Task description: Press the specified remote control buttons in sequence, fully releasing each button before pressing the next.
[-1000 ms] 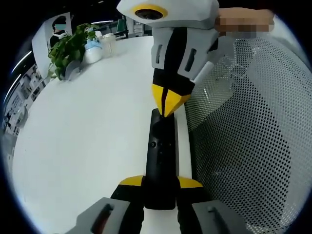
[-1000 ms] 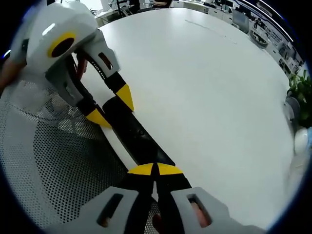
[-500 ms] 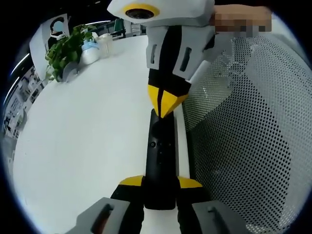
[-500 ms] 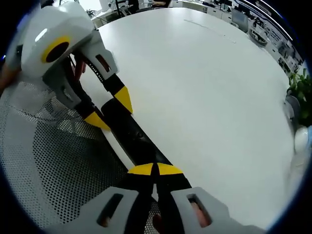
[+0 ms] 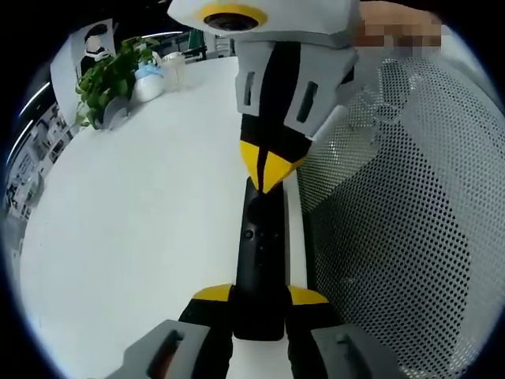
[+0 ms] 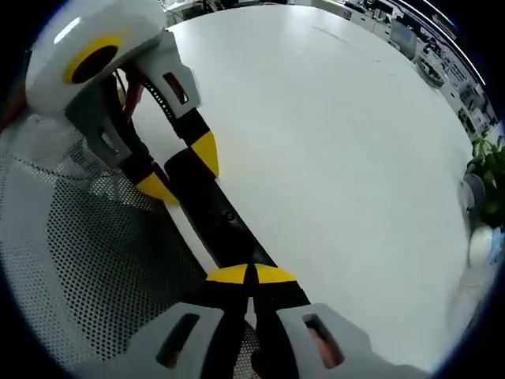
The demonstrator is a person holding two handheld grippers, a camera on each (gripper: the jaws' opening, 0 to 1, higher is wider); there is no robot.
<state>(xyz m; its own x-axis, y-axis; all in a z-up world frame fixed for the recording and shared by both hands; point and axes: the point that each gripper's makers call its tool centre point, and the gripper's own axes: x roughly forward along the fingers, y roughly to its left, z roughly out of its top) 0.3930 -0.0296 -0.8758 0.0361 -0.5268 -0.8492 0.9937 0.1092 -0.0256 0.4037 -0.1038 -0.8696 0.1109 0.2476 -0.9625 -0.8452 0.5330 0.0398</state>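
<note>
In the left gripper view, the left gripper [image 5: 259, 298] rose from 6 o'clock with its yellow-tipped fingers [image 5: 211, 294] clamped on the near end of a slim black rectangular remote control [image 5: 261, 260], which ran up the middle of the picture along the edge of a round white counter [image 5: 134, 229]. The right gripper [image 5: 271, 170] came down from 12 o'clock, its yellow tips pressed together into a single point that touched the far end of the remote. A white perforated mesh surface [image 5: 402, 237] lay at 3 o'clock, just beside the remote. At 10 o'clock, well apart across the counter, stood a leafy green potted plant [image 5: 109, 79] with a pale container [image 5: 148, 83] next to it. In the right gripper view, the right gripper [image 6: 251, 276] stood at 6 o'clock with its fingers [image 6: 229, 275] closed tip to tip on nothing, resting on the remote control [image 6: 213, 217], which slanted toward 10 o'clock. There the left gripper [image 6: 177, 170] held the remote's far end between its yellow tips. The mesh surface [image 6: 95, 268] lay at 8 o'clock and the counter [image 6: 331, 142] spread toward 2 o'clock
</note>
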